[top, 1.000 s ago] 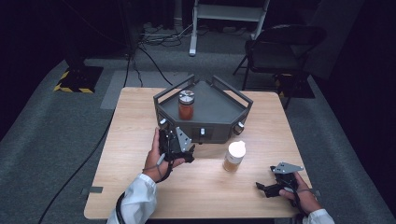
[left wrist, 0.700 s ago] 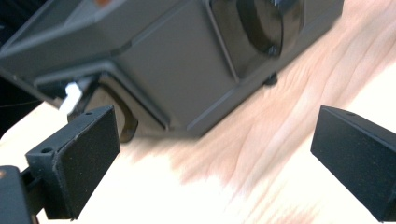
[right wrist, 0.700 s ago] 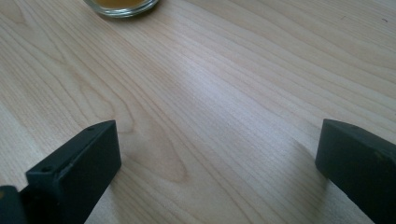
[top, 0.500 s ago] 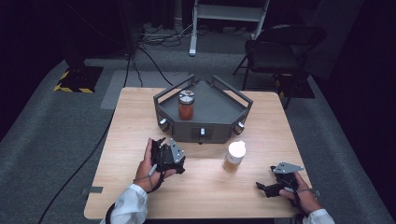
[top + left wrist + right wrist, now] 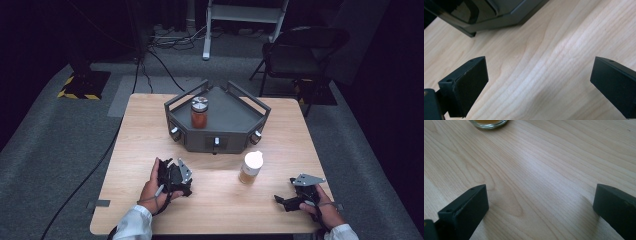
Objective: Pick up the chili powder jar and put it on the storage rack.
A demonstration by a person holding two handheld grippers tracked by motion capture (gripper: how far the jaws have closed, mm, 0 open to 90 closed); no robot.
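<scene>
A dark grey tray [image 5: 227, 141] with side handles stands at the back middle of the wooden table [image 5: 150, 130]. On it sits a jar [image 5: 199, 113] with a silver lid and orange-red contents. A second jar [image 5: 250, 167], white-lidded with amber contents, stands on the table in front of the tray. My left gripper [image 5: 175, 176] lies low on the table, near left, open and holding nothing; its view has the jaws wide apart [image 5: 540, 85] over bare wood, with the tray's corner [image 5: 486, 15] ahead. My right gripper [image 5: 282, 201] rests near right, open [image 5: 539, 207], the amber jar's base [image 5: 488, 123] beyond it.
A black folding chair [image 5: 300, 50] and a white stand [image 5: 245, 15] are behind the table on the grey carpet. Cables [image 5: 150, 55] run across the floor at the back left. Bare wood lies between the two grippers.
My left gripper has drawn back from the tray's front to the near left of the table and come down low. The right gripper has not moved.
</scene>
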